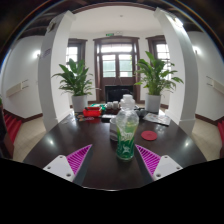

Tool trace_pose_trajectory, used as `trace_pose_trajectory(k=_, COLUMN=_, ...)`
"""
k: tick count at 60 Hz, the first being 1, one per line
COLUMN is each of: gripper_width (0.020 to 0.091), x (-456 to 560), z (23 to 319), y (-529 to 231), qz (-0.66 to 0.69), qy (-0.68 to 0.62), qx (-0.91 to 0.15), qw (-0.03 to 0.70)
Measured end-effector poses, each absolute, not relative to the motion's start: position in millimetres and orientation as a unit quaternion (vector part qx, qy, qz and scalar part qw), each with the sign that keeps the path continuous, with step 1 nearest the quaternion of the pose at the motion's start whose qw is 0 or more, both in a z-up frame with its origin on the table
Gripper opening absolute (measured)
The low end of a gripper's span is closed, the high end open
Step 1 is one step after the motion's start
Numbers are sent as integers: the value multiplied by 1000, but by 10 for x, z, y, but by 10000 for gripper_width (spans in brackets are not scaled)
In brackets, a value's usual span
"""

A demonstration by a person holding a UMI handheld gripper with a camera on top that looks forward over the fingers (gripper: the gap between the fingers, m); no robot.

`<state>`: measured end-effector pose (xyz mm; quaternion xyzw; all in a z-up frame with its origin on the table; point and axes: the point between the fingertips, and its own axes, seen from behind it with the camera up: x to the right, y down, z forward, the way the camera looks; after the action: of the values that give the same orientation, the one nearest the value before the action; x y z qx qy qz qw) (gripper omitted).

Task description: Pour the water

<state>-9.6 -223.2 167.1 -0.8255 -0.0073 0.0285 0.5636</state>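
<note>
Two magenta pads (78, 157) face each other on the fingers of the gripper (112, 160), which are spread wide, holding nothing. Just ahead of them, at twelve o'clock and standing on its own on the dark round table (55, 150), is a clear plastic water bottle (125, 133). It stands upright and apart from both fingers, slightly toward the right one. Its body is see-through and ribbed, a green label wraps the lower half, and a pale cap closes the narrow neck. How much water it holds I cannot tell.

Past the bottle at about one o'clock lies a small red round coaster or lid (149, 135), flat on the tabletop. Behind the bottle, from eleven to twelve o'clock, sits a cluster of small things, among them a red bowl-like item (92, 112); the rest are too small to name.

Beyond the table's far edge two leafy potted plants stand in white pots, one at ten o'clock (76, 80) and one at two o'clock (154, 76), each beside a white column. Between them, farthest off, is a dark-framed glazed door (117, 64) in a pale wall.
</note>
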Motion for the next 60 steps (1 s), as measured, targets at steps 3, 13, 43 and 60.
trace_pose_trajectory(k=3, gripper_width=842, x=16, z=1677, y=-2160, qz=21, qy=4, qx=-817, qw=576)
trace_pose_trajectory(k=13, gripper_width=843, x=297, z=1761, y=-1685, qz=-2, qy=7, qx=-783, qw=622)
trace_pose_trajectory(k=43, gripper_width=730, x=121, z=1678, y=-972, qz=24, qy=19, qx=-773, qw=634)
trace_pose_trajectory(k=60, gripper_width=345, x=131, z=1454, y=-760, qz=12, qy=20, qx=-762, qw=647)
